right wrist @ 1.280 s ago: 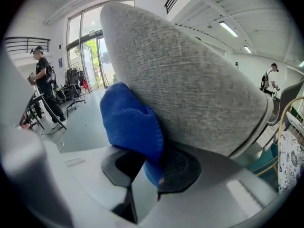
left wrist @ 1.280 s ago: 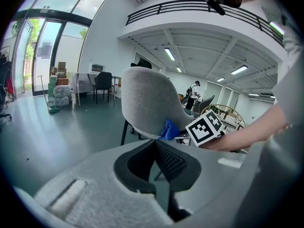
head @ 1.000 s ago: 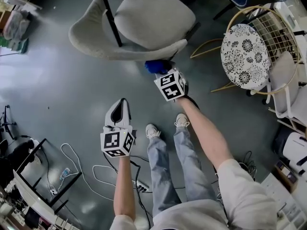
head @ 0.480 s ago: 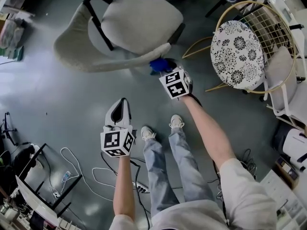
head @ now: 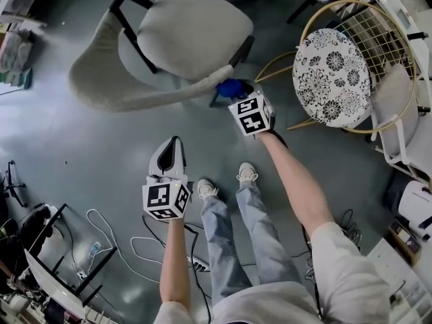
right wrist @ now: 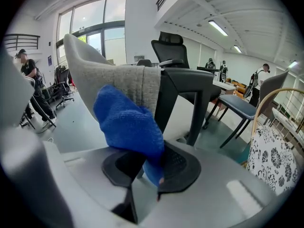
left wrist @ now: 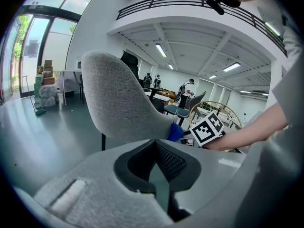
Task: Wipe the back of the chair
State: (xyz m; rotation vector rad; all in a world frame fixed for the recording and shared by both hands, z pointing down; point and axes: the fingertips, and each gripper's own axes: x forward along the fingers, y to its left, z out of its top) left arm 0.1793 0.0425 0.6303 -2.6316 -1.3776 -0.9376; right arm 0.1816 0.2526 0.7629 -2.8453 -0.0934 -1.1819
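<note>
A grey upholstered chair (head: 196,32) stands ahead of me, its curved back (head: 135,94) turned toward me. My right gripper (head: 237,94) is shut on a blue cloth (head: 229,88) and presses it against the right end of the back, beside the black armrest. In the right gripper view the blue cloth (right wrist: 126,122) bulges out of the right gripper (right wrist: 147,163), touching the grey fabric (right wrist: 114,80). My left gripper (head: 177,142) hangs lower and to the left, apart from the chair, shut with nothing in it. The left gripper view shows the left gripper (left wrist: 154,151), the chair back (left wrist: 123,108) and the cloth (left wrist: 175,132).
A gold wire chair with a flower-patterned cushion (head: 331,69) stands close on the right. White cables (head: 115,238) and a black frame (head: 61,275) lie at the lower left. My feet (head: 247,173) are just behind the grippers. A black office chair (right wrist: 171,44) stands beyond.
The right gripper has slid the cloth to the right along the chair back to its right end. The left gripper has stayed in place.
</note>
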